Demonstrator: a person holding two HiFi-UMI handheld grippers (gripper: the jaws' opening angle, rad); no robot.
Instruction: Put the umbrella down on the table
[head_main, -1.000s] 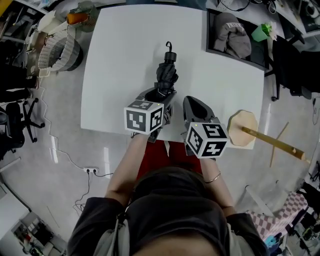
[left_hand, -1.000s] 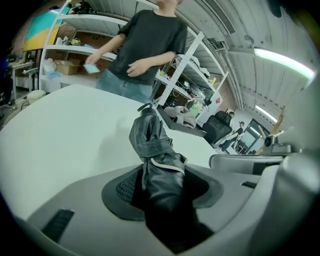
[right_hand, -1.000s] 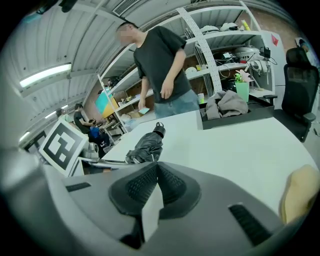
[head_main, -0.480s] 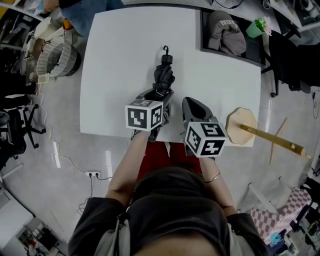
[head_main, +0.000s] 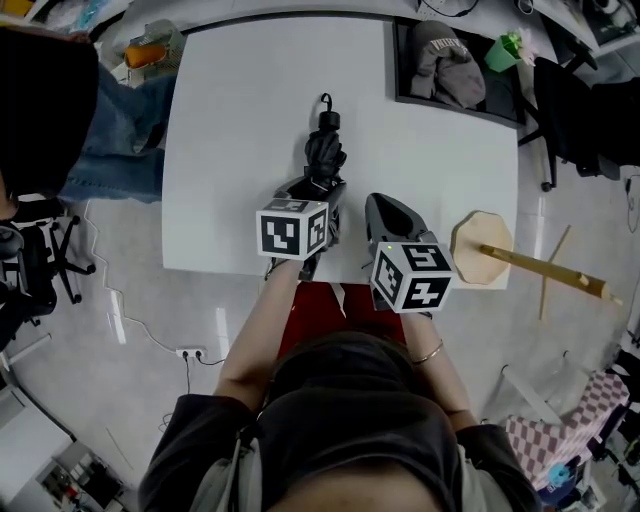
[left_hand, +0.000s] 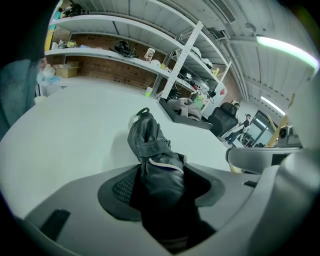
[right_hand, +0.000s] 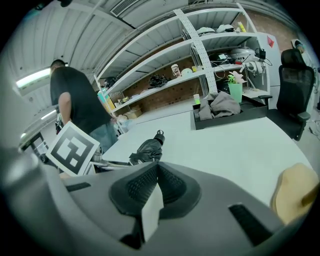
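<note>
A folded black umbrella (head_main: 323, 150) lies on the white table (head_main: 240, 120), its hooked handle pointing to the far side. My left gripper (head_main: 318, 192) is at its near end, and the umbrella's folded cloth (left_hand: 150, 145) sits between the jaws. Those jaws have just been opening and stand wide, so the pads do not seem to press on it. My right gripper (head_main: 384, 206) rests just to the right, near the table's front edge. Its pads (right_hand: 172, 182) meet with nothing held, and the umbrella (right_hand: 145, 148) shows beyond them to the left.
A dark tray (head_main: 403, 70) with a grey cloth (head_main: 450, 60) sits at the table's far right, with a green cup (head_main: 505, 45) beside it. A wooden stand (head_main: 480, 250) stands off the right edge. A person (head_main: 60, 110) stands by the table's left edge.
A person in dark top and jeans has come into view along the table's left side. The umbrella and both grippers stay where they were.
</note>
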